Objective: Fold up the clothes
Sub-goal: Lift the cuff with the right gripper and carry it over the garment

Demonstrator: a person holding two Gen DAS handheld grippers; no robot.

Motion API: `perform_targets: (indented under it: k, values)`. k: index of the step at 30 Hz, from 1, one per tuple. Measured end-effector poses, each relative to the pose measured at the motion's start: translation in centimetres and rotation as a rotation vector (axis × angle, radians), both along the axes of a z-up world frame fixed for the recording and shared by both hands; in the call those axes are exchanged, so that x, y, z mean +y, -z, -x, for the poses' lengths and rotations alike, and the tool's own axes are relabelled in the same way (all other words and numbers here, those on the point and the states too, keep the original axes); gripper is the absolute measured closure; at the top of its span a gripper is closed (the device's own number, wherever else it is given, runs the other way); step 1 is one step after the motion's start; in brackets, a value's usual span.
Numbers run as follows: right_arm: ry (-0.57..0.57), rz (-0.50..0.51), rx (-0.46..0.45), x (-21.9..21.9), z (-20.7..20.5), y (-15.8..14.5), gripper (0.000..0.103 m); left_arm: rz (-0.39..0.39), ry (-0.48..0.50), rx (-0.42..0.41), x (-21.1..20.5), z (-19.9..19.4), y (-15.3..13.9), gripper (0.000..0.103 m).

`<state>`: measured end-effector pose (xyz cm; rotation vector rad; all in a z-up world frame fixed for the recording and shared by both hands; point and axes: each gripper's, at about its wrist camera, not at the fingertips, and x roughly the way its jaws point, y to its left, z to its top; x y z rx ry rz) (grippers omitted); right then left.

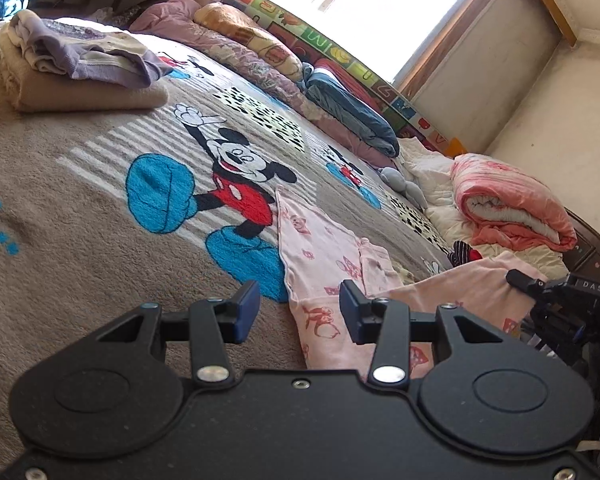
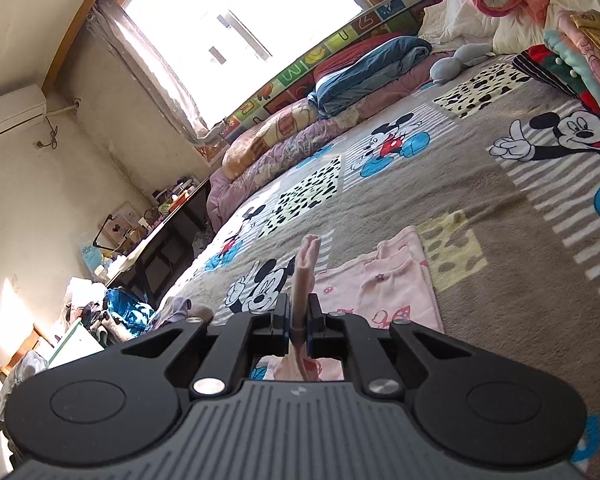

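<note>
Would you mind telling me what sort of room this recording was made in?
Most likely a home bedroom: a wide bed under a cartoon-mouse blanket, rolled quilts along the window wall, and folded clothes stacked on the bed.

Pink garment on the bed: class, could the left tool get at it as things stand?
Probably yes. The left tool hangs open just above the pink garment, with nothing between them; the right tool already pinches another edge.
</note>
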<state>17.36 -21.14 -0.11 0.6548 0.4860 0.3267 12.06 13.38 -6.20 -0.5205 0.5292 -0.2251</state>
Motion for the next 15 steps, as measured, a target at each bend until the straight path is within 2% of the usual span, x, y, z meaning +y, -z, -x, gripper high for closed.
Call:
perform_targets:
  k: [6,15]
  values:
    - [0.020,-0.008,-0.025,-2.1,1.3,-0.1,0.094,-0.143,0.119,-0.006,-3.4,-0.2,0.7,0.063]
    - [0.044,-0.052,-0.056,-4.8,3.8,0.0,0.094,-0.219,0.300,-0.050,-7.3,0.1,1.2,0.063]
